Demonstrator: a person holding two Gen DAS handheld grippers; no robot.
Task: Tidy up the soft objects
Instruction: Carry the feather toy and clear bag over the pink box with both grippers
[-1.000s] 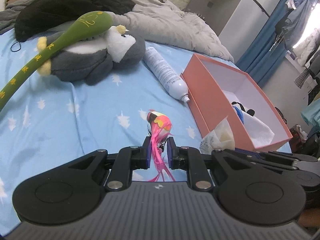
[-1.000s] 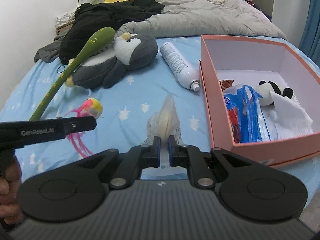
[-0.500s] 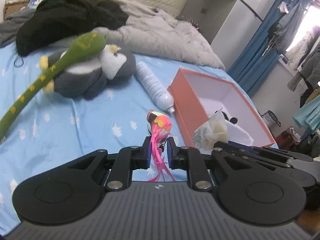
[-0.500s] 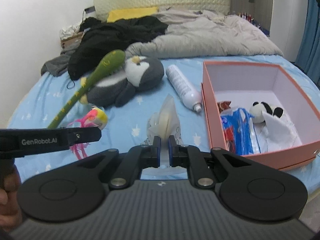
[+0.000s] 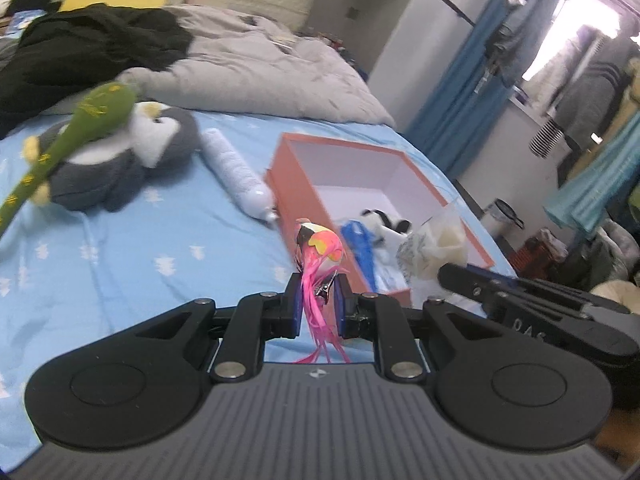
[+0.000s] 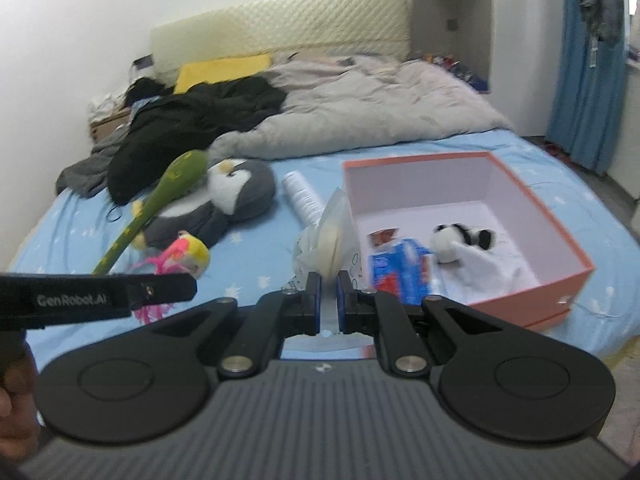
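My left gripper (image 5: 317,298) is shut on a pink feathered bird toy (image 5: 320,250), held in the air in front of the orange box (image 5: 304,200). The toy also shows in the right wrist view (image 6: 188,254), behind the left gripper's finger. My right gripper (image 6: 329,300) is shut on a clear plastic bag with a cream soft pad inside (image 6: 334,236), raised beside the orange box (image 6: 560,300); the bag also shows in the left wrist view (image 5: 438,246). The box holds a small panda plush (image 6: 460,238), a blue packet (image 6: 404,270) and white cloth.
A grey penguin plush (image 6: 224,204) with a green plush snake (image 6: 160,200) across it lies on the blue star sheet. A white spray bottle (image 5: 236,172) lies left of the box. A grey duvet (image 6: 360,108) and black clothes (image 6: 192,116) fill the bed's far end.
Both grippers have risen and drawn back from the bed, holding their objects. The left gripper has swung right, so the bird toy now sits in front of the box.
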